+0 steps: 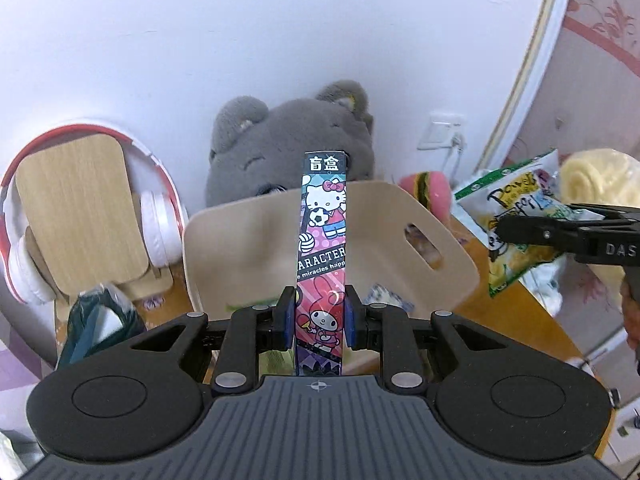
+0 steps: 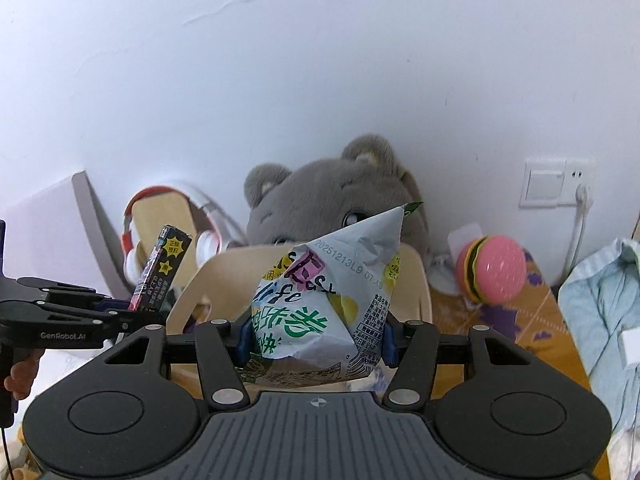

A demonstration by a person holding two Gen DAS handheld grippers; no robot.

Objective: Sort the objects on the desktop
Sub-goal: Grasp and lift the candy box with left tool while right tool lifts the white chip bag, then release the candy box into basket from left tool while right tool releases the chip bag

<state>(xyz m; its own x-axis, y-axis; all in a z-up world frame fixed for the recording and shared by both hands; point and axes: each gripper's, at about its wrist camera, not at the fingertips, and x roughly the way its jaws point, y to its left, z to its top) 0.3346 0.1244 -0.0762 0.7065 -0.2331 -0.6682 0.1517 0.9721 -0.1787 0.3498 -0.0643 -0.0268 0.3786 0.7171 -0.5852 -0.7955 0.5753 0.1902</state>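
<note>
Left gripper (image 1: 320, 316): jaws drawn narrow, their blue pads pressed to both long sides of a slim cardboard blind box (image 1: 323, 240), which stands upright at frame centre; its glossy faces carry cartoon-cat and rabbit prints. In the right wrist view the same box (image 2: 162, 270) appears tilted at lower left, showing a dark side with yellow star labels.

Right gripper (image 2: 316, 338): jaws set wider, clamped on the lower part of a crinkled, puffed plastic snack bag (image 2: 320, 304), white with green and yellow print, its pointed corner uppermost at frame centre. In the left wrist view the bag (image 1: 516, 216) sits at the right edge.

Behind both held items, a pale bent-plywood bin (image 1: 440, 248) with a slotted handle, smooth and curved, rests on the worktop (image 1: 520, 312). A grey plush toy (image 2: 320, 200) leans on the wall behind it; red-and-white headphones (image 1: 160, 224) hang on a wooden stand at the left; a pink burger-shaped toy (image 2: 492, 268) lies at the right.
</note>
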